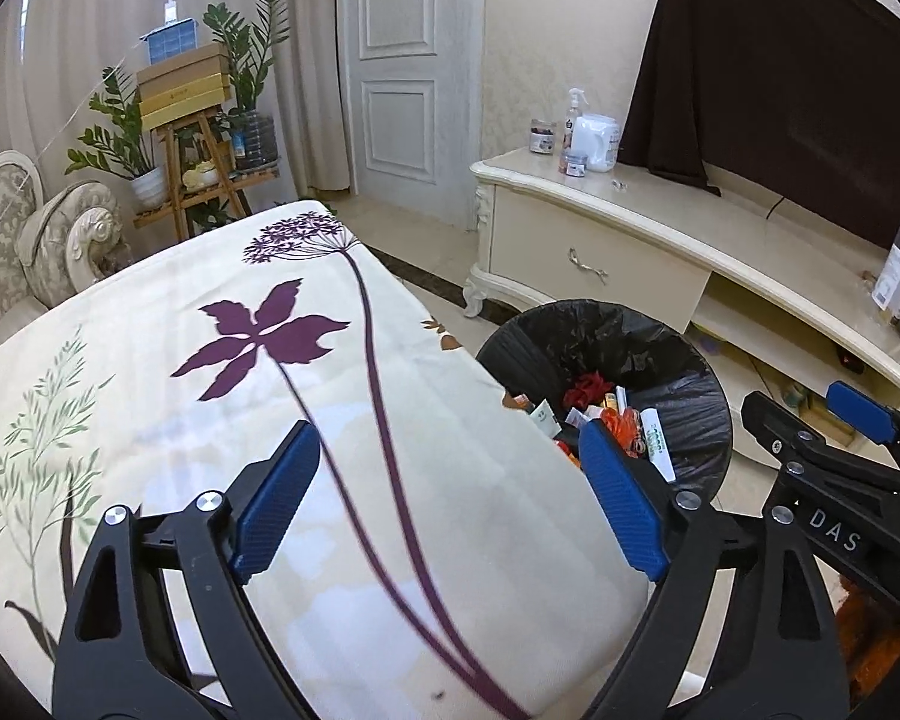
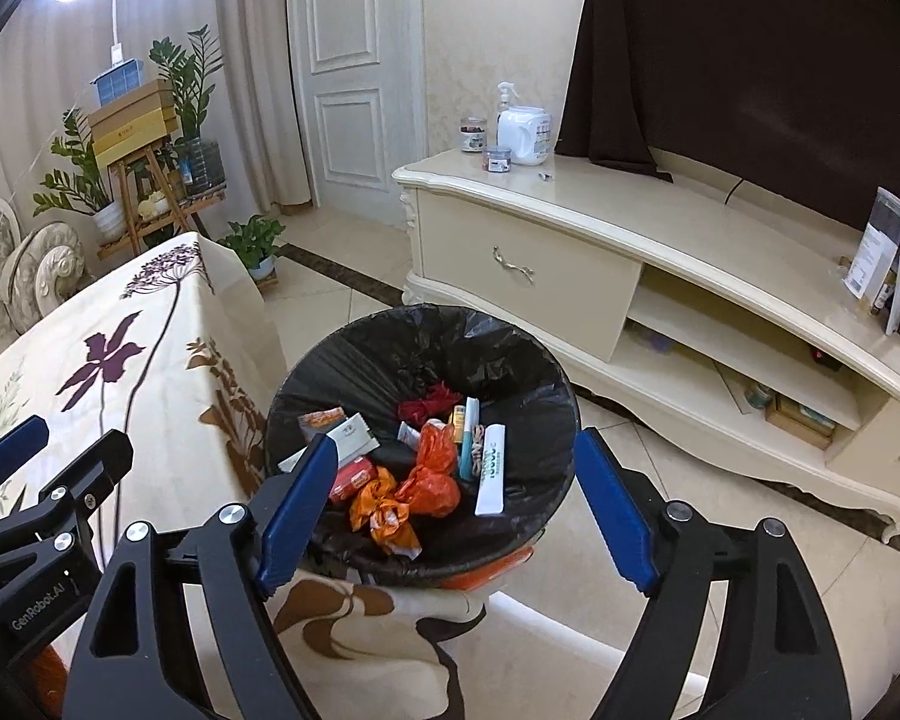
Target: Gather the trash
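Observation:
A round bin with a black liner (image 2: 426, 330) stands on the floor beside the table and also shows in the left wrist view (image 1: 606, 330). It holds several pieces of trash: orange wrappers (image 2: 432, 480), a red crumple (image 2: 429, 399), white packets (image 2: 491, 468). My right gripper (image 2: 456, 450) is open and empty, hovering over the bin's near rim. My left gripper (image 1: 450, 438) is open and empty above the table with the floral cloth (image 1: 210, 360), near its right edge. The right gripper shows in the left wrist view (image 1: 810, 414), and the left gripper in the right wrist view (image 2: 72, 438).
A cream TV cabinet (image 2: 570, 222) with jars and a spray bottle (image 2: 510, 120) stands behind the bin, under a dark cloth (image 2: 750, 60). A white door (image 2: 348, 60), a plant stand with boxes (image 2: 138, 138), and a sofa (image 1: 42, 228) are farther back. Tiled floor (image 2: 720, 528) lies right of the bin.

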Demonstrator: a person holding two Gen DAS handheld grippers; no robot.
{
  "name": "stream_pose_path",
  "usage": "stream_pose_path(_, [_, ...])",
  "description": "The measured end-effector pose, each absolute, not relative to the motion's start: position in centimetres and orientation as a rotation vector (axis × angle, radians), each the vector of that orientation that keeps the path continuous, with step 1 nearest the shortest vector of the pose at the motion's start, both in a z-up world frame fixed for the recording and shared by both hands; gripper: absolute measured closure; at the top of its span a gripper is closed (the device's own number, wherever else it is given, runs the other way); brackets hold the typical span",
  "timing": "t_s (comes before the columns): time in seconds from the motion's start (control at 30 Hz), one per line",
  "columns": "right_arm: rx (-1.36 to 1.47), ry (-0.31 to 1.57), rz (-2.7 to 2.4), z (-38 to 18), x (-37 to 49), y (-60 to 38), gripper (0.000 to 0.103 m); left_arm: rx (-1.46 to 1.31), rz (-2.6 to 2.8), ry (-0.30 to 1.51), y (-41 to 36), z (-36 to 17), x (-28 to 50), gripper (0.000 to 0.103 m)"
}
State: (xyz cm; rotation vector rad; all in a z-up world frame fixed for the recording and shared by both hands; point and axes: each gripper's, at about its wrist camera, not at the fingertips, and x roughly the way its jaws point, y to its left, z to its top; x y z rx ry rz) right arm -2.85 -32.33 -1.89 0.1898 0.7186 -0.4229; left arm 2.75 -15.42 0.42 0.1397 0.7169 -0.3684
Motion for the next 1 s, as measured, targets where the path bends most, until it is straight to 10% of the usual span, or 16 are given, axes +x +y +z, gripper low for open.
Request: stream_pose_path(1.0, [0.187,0.697,-0.429,-1.0,-5.3,-31.5,0.023,0.104,-0.358,0.715,-13.9,1.0,0.8,0.013])
